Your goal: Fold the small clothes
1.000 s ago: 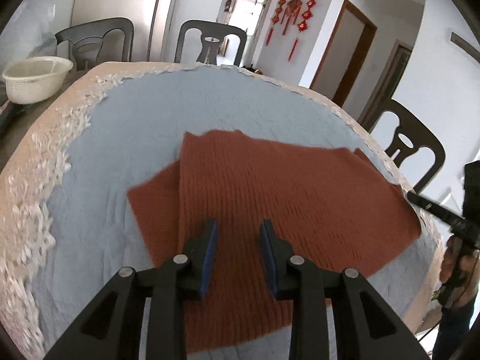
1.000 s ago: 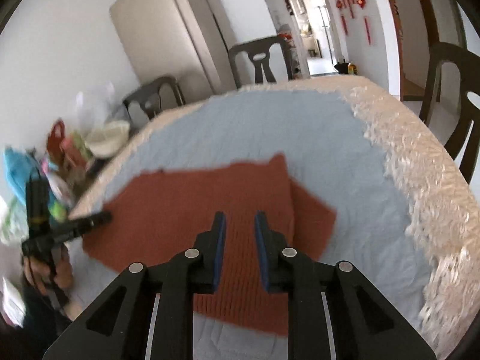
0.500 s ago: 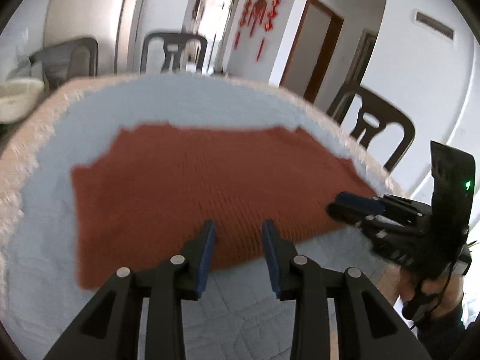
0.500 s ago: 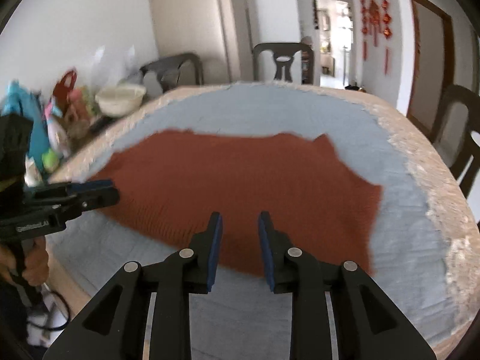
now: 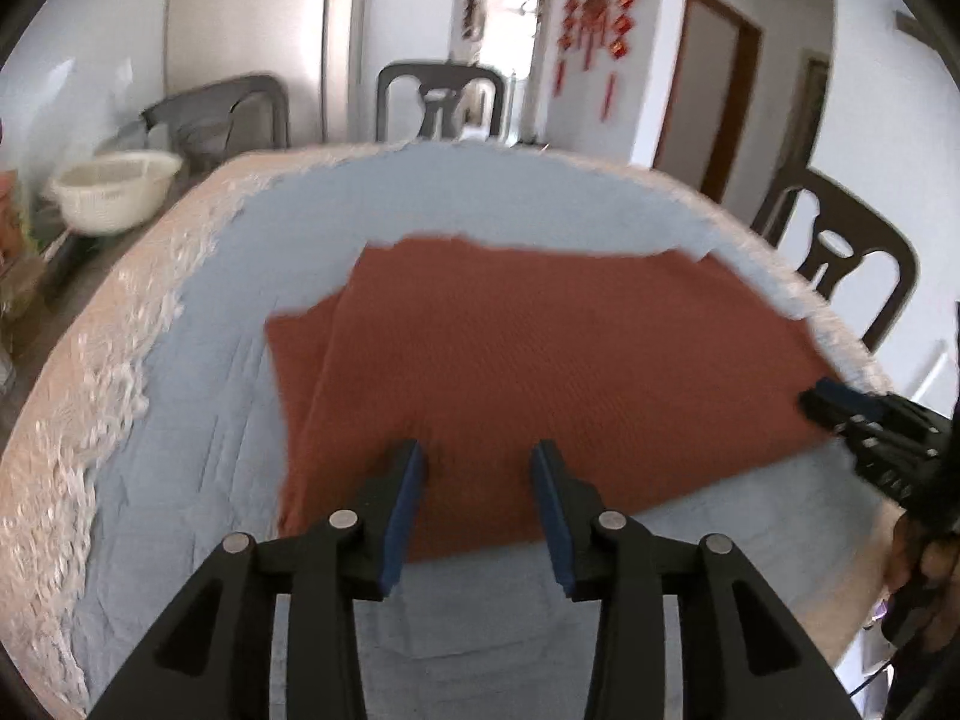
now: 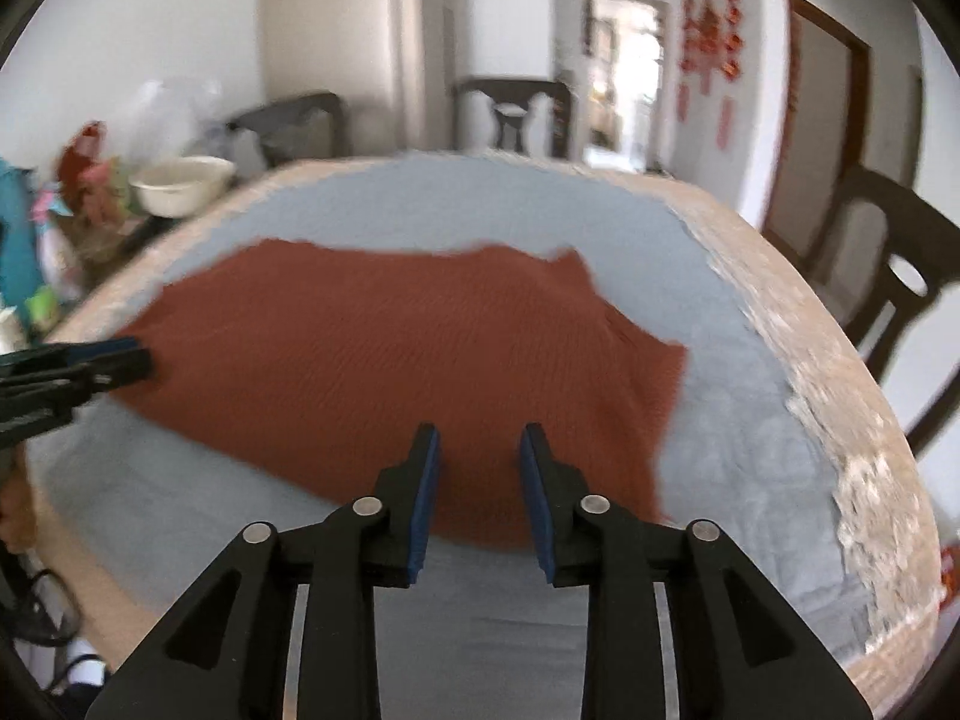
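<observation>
A rust-brown knitted garment (image 5: pixel 540 360) (image 6: pixel 390 372) lies flat on the blue quilted cloth (image 5: pixel 198 420) over a round table. My left gripper (image 5: pixel 477 462) hovers over the garment's near edge, its jaws opening, with nothing pinched between them. My right gripper (image 6: pixel 479 447) hangs over the near edge on the other side, jaws also opening and empty. In the left wrist view the right gripper (image 5: pixel 822 405) shows at the garment's right end; in the right wrist view the left gripper (image 6: pixel 135 360) shows at its left end.
A cream lace border (image 5: pixel 90 432) rims the table. A white basket (image 5: pixel 114 192) and bright clutter (image 6: pixel 66 192) sit on a side surface to the left. Dark chairs (image 5: pixel 441 99) (image 6: pixel 888 276) stand at the far and right sides.
Both grippers' jaws stand wider apart than before. Both views have swung across the table, and the other gripper came into view at each end of the garment.
</observation>
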